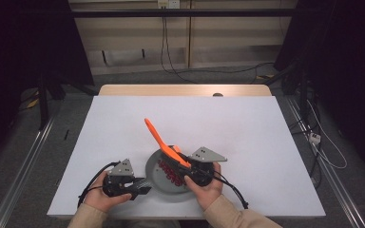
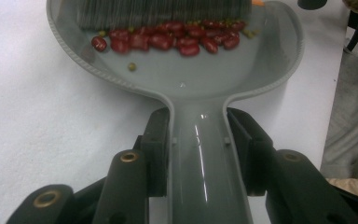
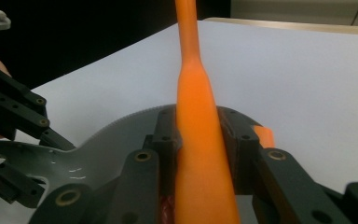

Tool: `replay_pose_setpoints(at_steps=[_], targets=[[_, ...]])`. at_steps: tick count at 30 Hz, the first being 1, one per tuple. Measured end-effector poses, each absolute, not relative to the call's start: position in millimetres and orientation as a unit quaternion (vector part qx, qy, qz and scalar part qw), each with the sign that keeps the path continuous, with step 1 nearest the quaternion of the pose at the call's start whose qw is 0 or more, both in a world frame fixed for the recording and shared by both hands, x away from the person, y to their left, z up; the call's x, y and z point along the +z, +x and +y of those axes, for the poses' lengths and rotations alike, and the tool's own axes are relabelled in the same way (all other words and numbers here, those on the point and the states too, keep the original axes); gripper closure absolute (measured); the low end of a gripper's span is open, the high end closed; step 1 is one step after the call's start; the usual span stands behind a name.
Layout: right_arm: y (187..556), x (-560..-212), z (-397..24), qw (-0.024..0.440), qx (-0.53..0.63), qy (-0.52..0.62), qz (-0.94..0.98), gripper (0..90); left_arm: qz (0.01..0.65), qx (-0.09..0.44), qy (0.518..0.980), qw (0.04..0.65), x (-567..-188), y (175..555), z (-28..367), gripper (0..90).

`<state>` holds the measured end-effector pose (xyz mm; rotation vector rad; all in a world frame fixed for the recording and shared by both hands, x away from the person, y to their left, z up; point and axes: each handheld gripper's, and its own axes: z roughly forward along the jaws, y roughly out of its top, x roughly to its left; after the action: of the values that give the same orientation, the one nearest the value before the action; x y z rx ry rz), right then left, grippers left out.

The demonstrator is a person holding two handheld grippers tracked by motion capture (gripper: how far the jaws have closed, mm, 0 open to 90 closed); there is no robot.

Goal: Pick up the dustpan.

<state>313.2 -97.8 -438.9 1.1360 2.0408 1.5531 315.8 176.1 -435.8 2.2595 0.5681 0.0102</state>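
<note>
My two grippers crowd the near edge: dustpan [image 1: 164, 176] between them, brush [image 1: 163, 141] slanting up over it. Beyond and to both sides, the table [image 1: 247, 123] lies bare.

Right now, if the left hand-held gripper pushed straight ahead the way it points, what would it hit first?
Shut on the grey dustpan handle, the left hand-held gripper points into the pan; the red beans come first, the brush bristles right behind.

You are working over a white table [image 1: 247, 128]; behind it, cables [image 1: 171, 57] are hanging from a wall socket [image 1: 168, 4].
</note>
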Motion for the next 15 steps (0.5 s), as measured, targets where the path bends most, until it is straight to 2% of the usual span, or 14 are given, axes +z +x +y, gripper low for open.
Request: replay_pose_setpoints(at_steps=[9, 15], targets=[[319.7, -424.7, -119.5, 0.169, 0.562, 0.408, 0.7, 70.8, 0.219, 0.001, 0.893, 0.393, -437.6, 316.1, 176.6, 62.4], [322.5, -420.2, -152.4, 0.195, 0.56, 0.424, 0.685, 70.8, 0.218, -0.001, 0.893, 0.395, -437.1, 314.9, 176.9, 62.4]])
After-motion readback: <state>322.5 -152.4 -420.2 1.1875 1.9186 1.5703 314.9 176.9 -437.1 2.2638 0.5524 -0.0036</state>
